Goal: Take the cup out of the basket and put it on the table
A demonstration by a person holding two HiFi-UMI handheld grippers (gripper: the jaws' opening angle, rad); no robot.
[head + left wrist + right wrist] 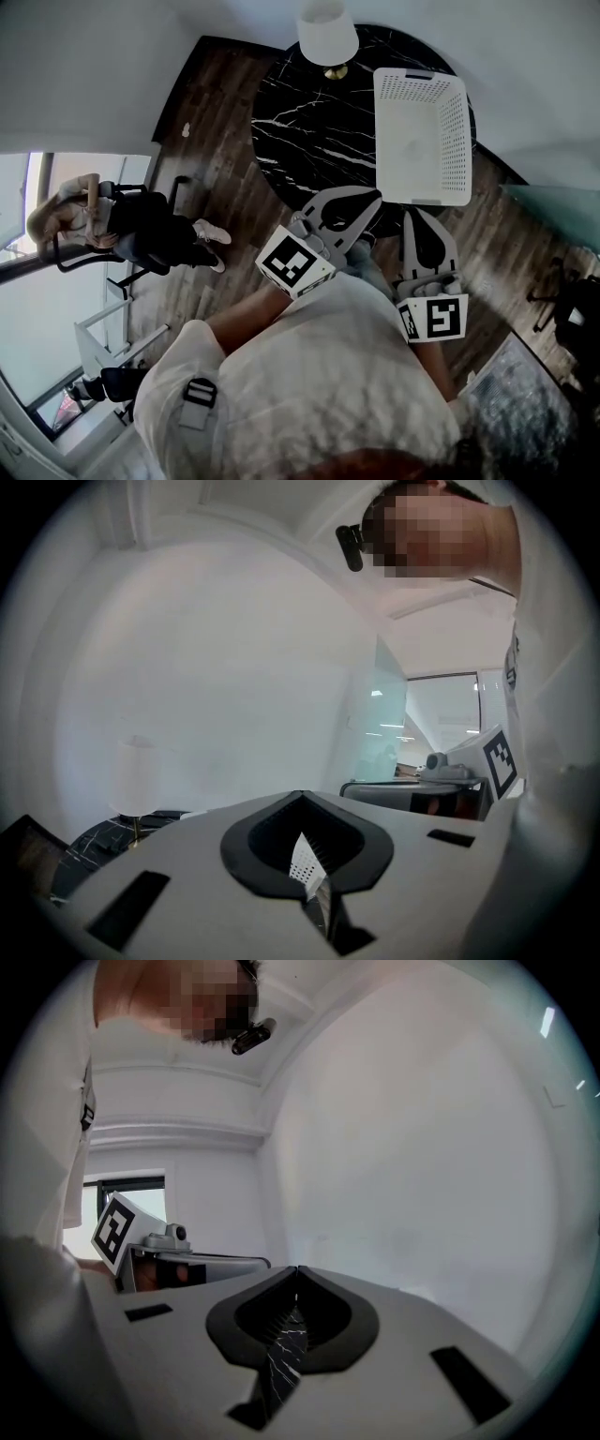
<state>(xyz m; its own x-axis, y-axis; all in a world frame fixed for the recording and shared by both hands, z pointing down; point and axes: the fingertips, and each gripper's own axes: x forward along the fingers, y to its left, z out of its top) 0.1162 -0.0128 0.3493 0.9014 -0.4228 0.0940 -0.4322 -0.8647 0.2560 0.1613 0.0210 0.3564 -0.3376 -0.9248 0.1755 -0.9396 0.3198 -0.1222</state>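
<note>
A white perforated basket [454, 122] stands on the right part of the round black marble table [309, 122]. A pale round shape, possibly the cup [410, 148], shows faintly on the basket's floor. My left gripper [373, 197] is held at the table's near edge, just left of the basket's near corner, jaws shut and empty. My right gripper [413, 216] hangs just below the basket's near wall, also shut on nothing. Both gripper views look up at a white wall; the left gripper [300, 797] and right gripper [296, 1271] show jaws meeting at the tip.
A white-shaded lamp [328, 37] stands at the table's far edge, also as lamp [139, 771]. A seated person [122, 225] is at the left on the wood floor. A dark chair [572, 309] stands at the right. A glass panel [553, 211] lies beyond the basket.
</note>
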